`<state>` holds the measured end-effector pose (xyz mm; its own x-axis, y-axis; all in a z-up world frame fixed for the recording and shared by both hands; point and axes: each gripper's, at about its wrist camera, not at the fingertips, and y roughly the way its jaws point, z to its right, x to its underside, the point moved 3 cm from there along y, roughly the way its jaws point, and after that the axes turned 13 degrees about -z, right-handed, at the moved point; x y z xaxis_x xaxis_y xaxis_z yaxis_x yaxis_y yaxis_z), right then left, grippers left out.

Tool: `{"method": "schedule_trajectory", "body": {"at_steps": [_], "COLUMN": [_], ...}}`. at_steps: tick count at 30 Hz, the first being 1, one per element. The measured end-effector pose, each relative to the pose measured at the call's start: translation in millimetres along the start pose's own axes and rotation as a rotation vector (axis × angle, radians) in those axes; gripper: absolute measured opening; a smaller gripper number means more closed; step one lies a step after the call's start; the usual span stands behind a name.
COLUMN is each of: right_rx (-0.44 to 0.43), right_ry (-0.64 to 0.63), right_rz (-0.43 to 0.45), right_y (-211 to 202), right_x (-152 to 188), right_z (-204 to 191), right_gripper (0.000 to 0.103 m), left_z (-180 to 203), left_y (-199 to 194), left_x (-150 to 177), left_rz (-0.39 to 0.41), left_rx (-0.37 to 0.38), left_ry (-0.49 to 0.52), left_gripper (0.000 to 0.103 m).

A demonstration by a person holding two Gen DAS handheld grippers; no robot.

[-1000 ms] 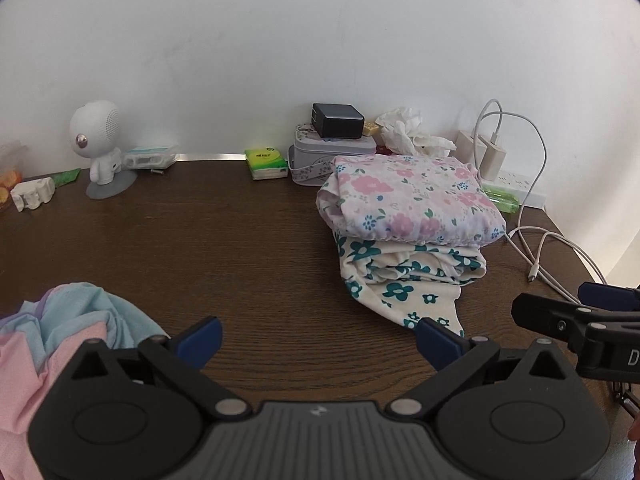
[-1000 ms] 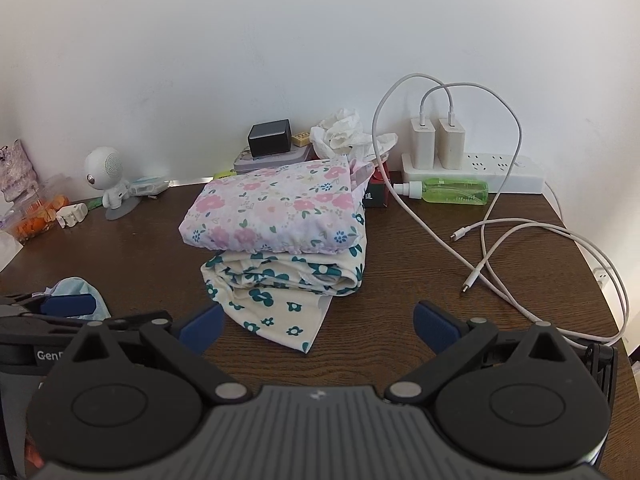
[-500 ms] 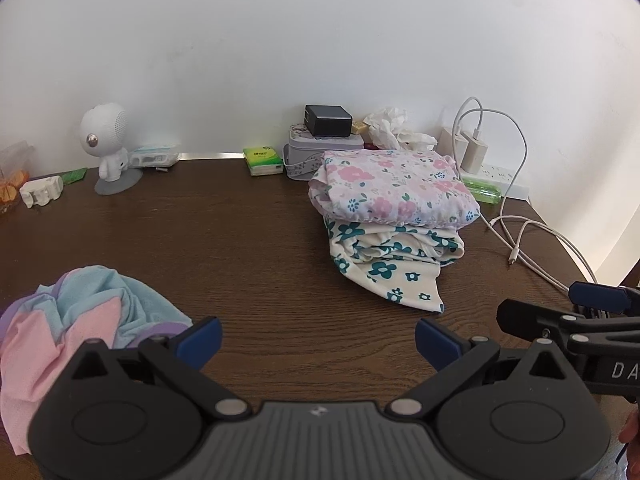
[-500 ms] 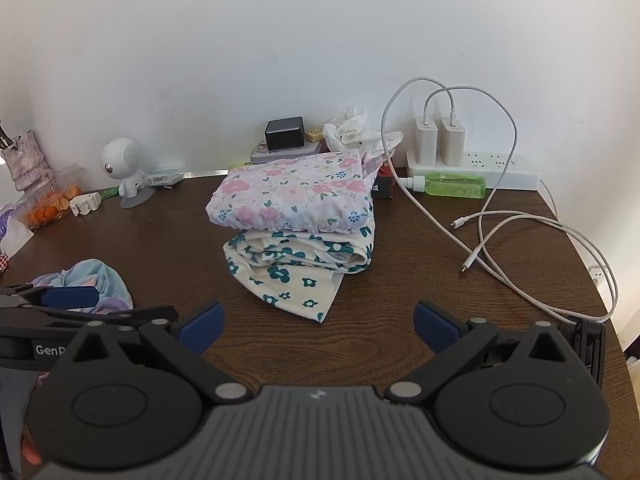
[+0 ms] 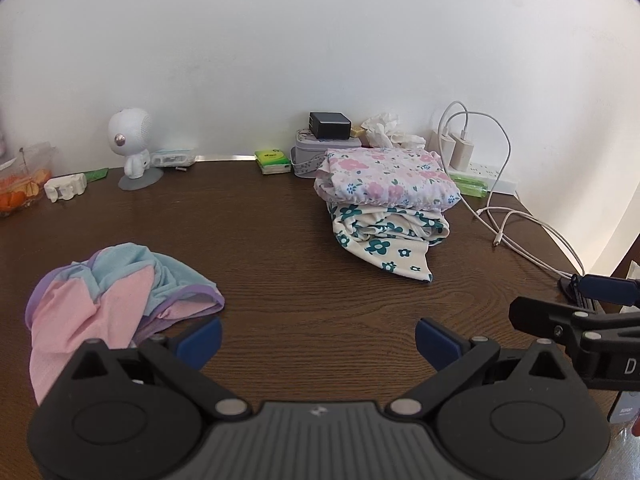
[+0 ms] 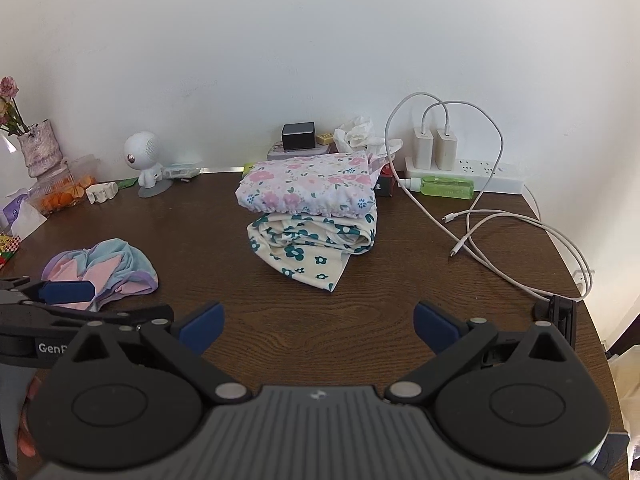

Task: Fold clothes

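Two folded garments are stacked at the back of the brown table (image 5: pixel 280 264): a pink-flowered one (image 5: pixel 384 174) (image 6: pixel 310 186) on top of a cream one with teal flowers (image 5: pixel 384 240) (image 6: pixel 308 246). A crumpled pink, light-blue and purple garment (image 5: pixel 104 296) (image 6: pixel 102 270) lies unfolded at the front left. My left gripper (image 5: pixel 318 344) is open near the front edge, its left fingertip close to that crumpled garment. My right gripper (image 6: pixel 316 326) is open too, over bare table in front of the stack. Neither one holds anything.
Along the wall stand a white robot figurine (image 5: pixel 132 148), a green packet (image 5: pixel 273 161), a tin with a black box (image 5: pixel 330 125) on it, tissues, and a power strip (image 6: pixel 466 174) with chargers. White cables (image 6: pixel 520 240) trail over the right side. A green bottle (image 6: pixel 442 187) lies there.
Both grippers have drawn back from the folded stack, which now looks smaller and farther. More of the crumpled pink and blue garment has come into sight at the left.
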<state>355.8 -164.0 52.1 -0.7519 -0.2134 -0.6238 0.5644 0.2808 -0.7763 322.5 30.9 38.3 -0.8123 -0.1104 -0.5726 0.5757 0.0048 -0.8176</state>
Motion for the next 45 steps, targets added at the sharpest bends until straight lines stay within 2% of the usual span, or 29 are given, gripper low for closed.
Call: {"method": "schedule_trajectory", "body": {"at_steps": [6,14,20,32,38,42,45], "right_rx": [0.026,0.028,0.018,0.013,0.013,-0.019,-0.035], "right_ry": [-0.032,-0.047,-0.066,-0.038,-0.018,-0.01,-0.016], "right_rz": [0.011,0.023,0.031,0.042,0.051,0.036,0.017], "right_y": [-21,-48,-68,-98,-111,-116,-119], "right_x": [26,69,108,185,216,236,252], "right_z": [-15,-32,-43,-49,-51,-57,-63], "right_gripper": [0.103,0.103,0.103,0.103,0.103,0.103,0.103], "left_z": [-2,-10,-8,0,4,1,-1], "left_y": [-23,-51,-71,-99,-107,-115,-117], "left_x": [34,80,121,206,236,255,267], "left_rz": [0.009,0.005,0.02,0.05,0.053,0.064,0.04], "left_rx": [-0.038,-0.035,-0.039,0.016,0.023,0.037,0.045], "left_ry": [0.004,-0.004,0.031,0.041,0.041,0.008,0.002], "left_gripper": [0.103,0.103,0.103,0.103,0.103,0.103,0.103]}}
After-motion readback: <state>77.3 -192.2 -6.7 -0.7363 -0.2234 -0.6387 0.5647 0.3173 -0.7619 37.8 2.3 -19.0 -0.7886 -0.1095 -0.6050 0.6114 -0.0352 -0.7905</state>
